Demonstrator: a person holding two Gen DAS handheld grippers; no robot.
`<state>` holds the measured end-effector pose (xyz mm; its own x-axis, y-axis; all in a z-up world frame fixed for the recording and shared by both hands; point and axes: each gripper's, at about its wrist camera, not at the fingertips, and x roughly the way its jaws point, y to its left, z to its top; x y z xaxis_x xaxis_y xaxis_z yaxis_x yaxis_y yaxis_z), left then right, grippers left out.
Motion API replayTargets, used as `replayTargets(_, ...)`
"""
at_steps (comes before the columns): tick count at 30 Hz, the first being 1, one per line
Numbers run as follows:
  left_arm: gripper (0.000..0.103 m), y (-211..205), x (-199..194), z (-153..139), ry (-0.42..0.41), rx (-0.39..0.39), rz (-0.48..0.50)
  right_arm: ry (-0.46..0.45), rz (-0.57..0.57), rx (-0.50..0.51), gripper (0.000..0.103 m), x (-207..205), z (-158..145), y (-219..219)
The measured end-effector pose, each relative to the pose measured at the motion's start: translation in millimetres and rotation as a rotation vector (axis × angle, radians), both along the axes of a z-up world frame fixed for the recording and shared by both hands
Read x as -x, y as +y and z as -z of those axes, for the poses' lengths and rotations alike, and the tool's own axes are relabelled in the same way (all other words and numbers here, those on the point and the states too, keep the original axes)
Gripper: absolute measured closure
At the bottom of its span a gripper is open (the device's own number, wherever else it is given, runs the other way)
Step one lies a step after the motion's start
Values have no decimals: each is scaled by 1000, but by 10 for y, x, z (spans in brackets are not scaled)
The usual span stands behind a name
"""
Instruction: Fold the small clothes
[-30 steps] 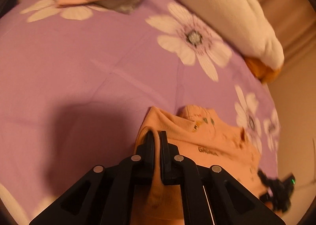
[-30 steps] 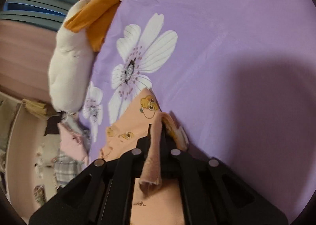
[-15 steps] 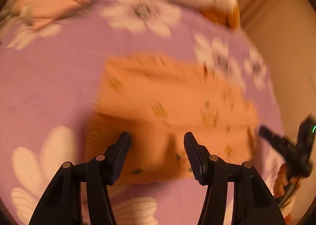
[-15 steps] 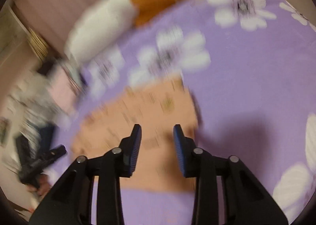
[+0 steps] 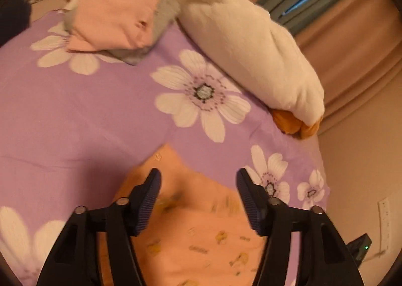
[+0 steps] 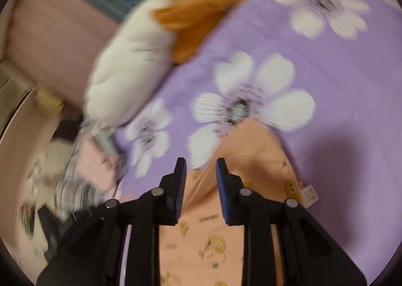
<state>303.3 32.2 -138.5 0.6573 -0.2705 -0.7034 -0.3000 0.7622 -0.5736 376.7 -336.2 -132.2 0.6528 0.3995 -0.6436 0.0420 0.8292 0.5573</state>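
Hanging apart and empty over the orange garment (image 5: 201,235), both tongs (image 5: 198,198) (image 6: 201,180) have just opened; only the left view shows folded pink clothes (image 5: 113,9).

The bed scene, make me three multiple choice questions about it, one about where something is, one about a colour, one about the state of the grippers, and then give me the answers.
1. Where does the white plush pillow lie?
A. along the bed's far edge by the curtain
B. on top of the orange garment
C. on the floor

2. What colour is the bedsheet?
A. plain green
B. purple with white flowers
C. striped blue

3. How does the left gripper stand?
A. shut on the garment
B. open, nothing between its pads
C. shut on the pillow

Answers:
1 A: the pillow stretches along the edge next to the curtain.
2 B: white flowers show on purple cloth in both views.
3 B: its jaws have just been opening and stand apart above the orange garment, which lies on the sheet.
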Motion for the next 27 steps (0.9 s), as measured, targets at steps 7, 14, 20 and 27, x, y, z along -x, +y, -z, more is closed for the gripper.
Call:
replayTargets(7, 30, -83, 868, 490, 174, 115, 207, 252, 59, -99, 32, 826, 550, -418)
replayTargets(14, 29, -476, 1054, 997, 229, 353, 293, 381, 52, -390, 32, 1360, 1066, -371)
replayTargets(20, 29, -472, 731, 1009, 47, 299, 96, 326, 148, -661, 32, 1354, 1226, -377)
replayTargets(27, 54, -536, 410, 1026, 38, 314, 51, 260, 121, -583, 63, 816, 1232, -58)
